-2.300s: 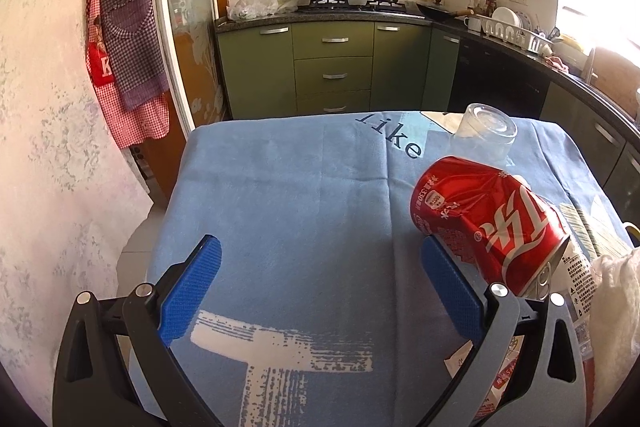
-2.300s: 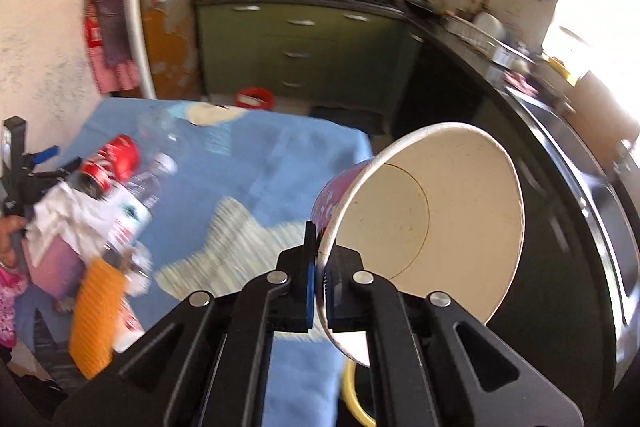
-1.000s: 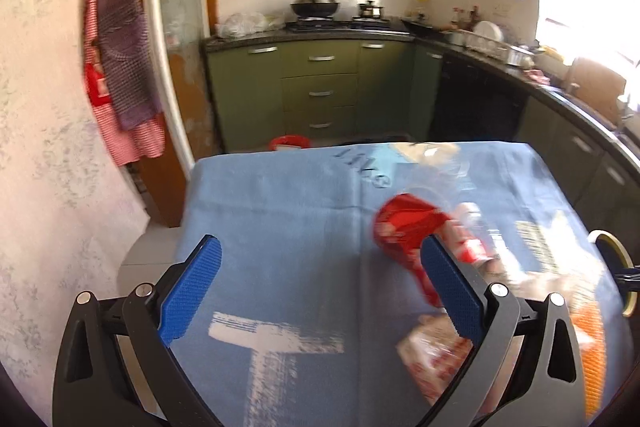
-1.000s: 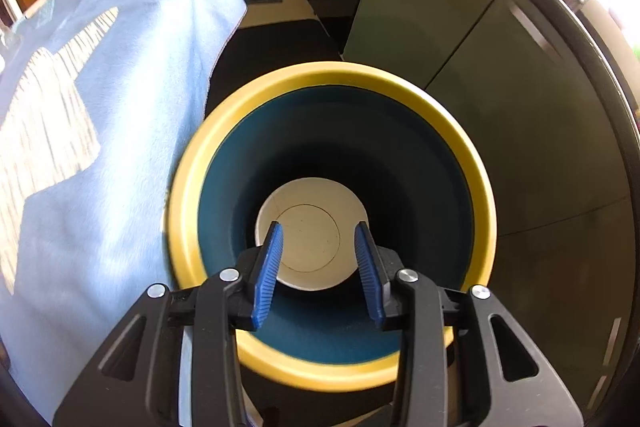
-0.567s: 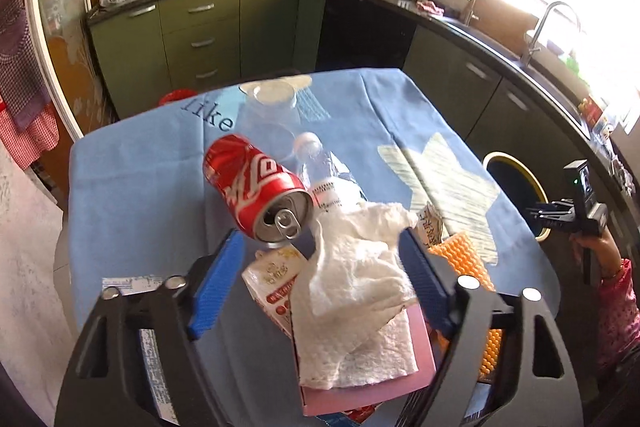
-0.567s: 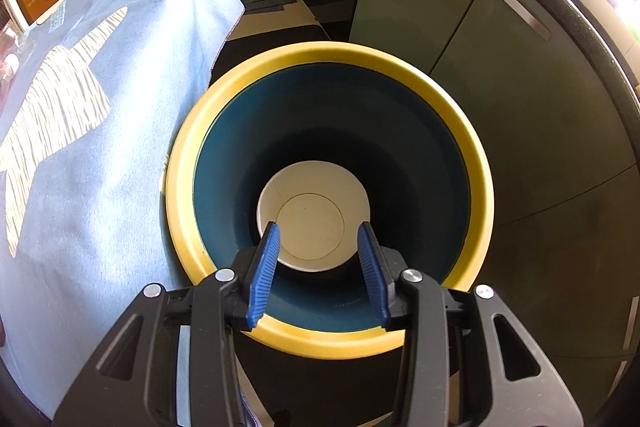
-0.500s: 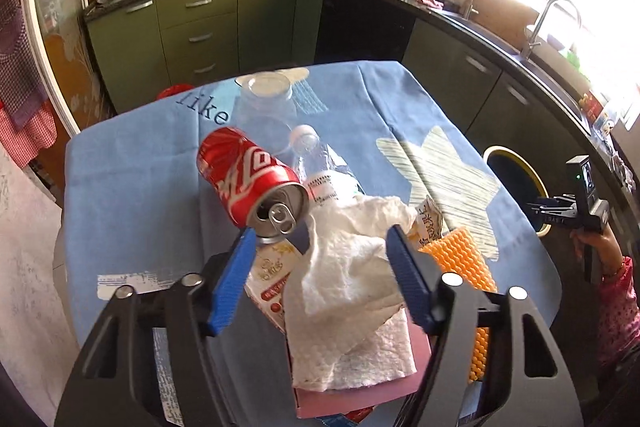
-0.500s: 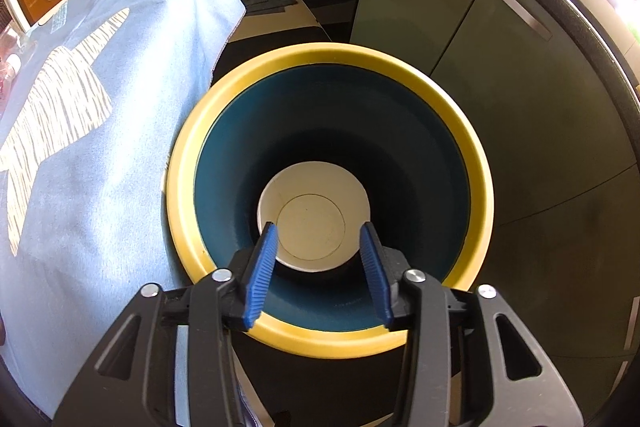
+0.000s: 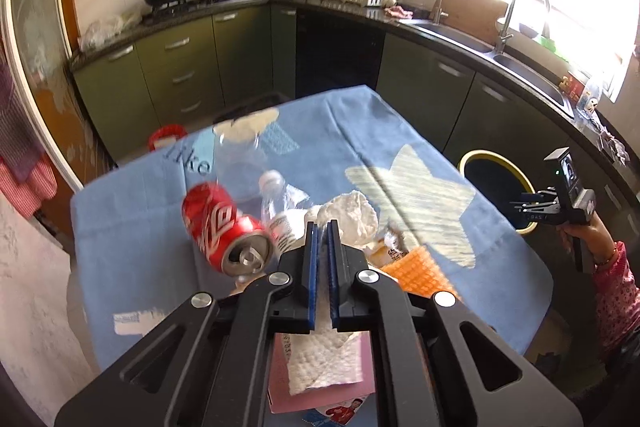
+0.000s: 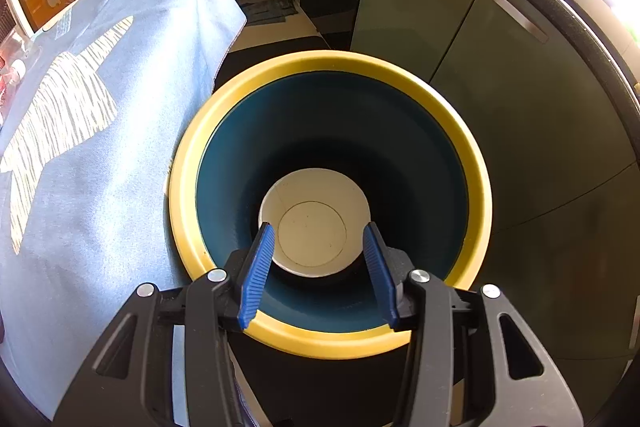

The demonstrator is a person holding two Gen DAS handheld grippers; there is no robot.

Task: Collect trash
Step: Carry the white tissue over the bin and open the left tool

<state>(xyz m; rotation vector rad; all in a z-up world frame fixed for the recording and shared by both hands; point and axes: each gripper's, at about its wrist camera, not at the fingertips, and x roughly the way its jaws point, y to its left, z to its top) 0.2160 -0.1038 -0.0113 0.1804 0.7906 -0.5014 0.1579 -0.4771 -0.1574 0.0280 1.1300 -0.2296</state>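
In the left wrist view my left gripper (image 9: pixel 322 227) is shut on a white paper towel (image 9: pixel 352 215), which bunches above the pads and trails below them. Left of it a red cola can (image 9: pixel 218 223) and a clear plastic bottle (image 9: pixel 280 203) lie on the blue tablecloth (image 9: pixel 132 227). My right gripper (image 10: pixel 319 227) hangs open over the yellow-rimmed bin (image 10: pixel 320 63), with nothing between its fingers. A white paper bowl (image 10: pixel 312 223) sits upright at the bin's bottom. The left wrist view also shows the bin (image 9: pixel 468 159) beside the table.
A clear plastic cup (image 9: pixel 236 163) stands upside down behind the can. An orange mesh item (image 9: pixel 416 267), a snack wrapper (image 9: pixel 390 243) and a pink card (image 9: pixel 280 379) lie near the towel. Green cabinets (image 10: pixel 440 7) stand close behind the bin. A hand (image 9: pixel 580 227) holds the right gripper.
My left gripper swung from the can to the paper towel and closed on it from wide open. My right gripper let the paper bowl go into the bin and stays above it, jaws slightly wider.
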